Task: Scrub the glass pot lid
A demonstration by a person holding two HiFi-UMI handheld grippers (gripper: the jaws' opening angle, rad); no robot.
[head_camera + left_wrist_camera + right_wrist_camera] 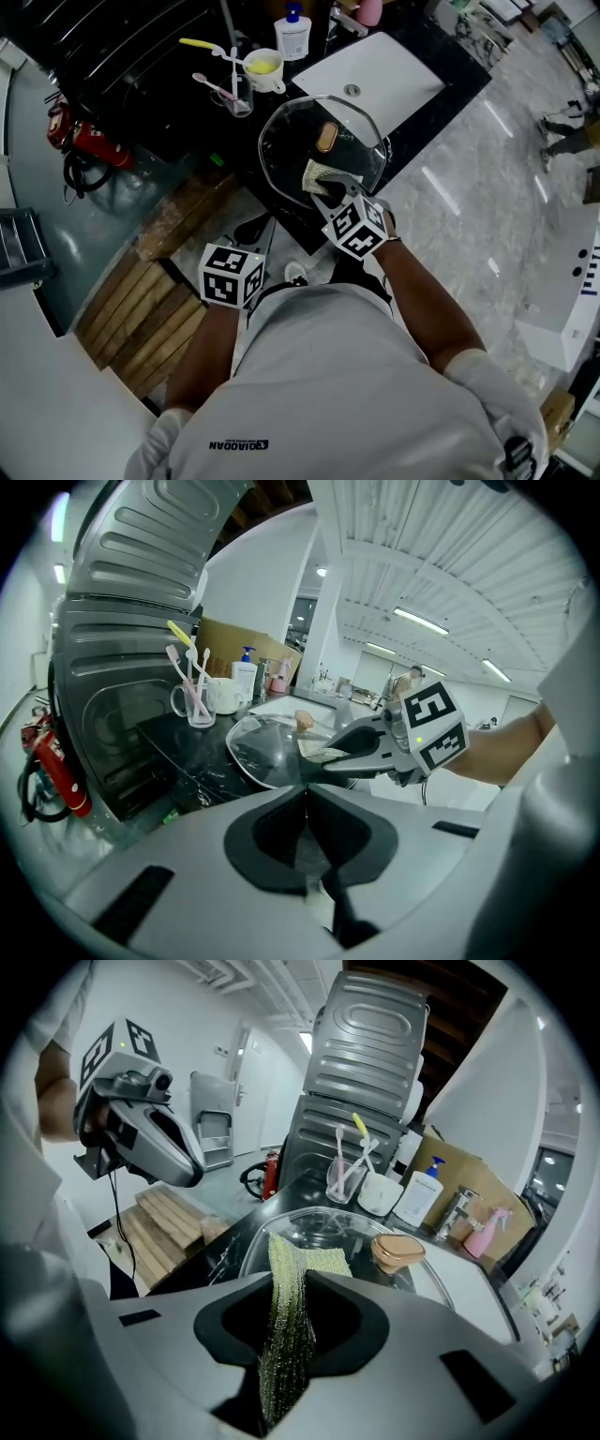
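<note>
A black counter holds a white sink with a tap behind it. Near the sink stand a glass of toothbrushes, a white mug, a white pump bottle with a blue top and a pink spray bottle. A red fire extinguisher sits at the counter's left end, wooden slats lie on the floor below it, and pale glossy tiles cover the floor to the right.

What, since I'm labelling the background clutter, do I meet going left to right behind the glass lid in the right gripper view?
red fire extinguisher → glass of toothbrushes → white mug → white pump bottle → faucet → pink spray bottle
</note>
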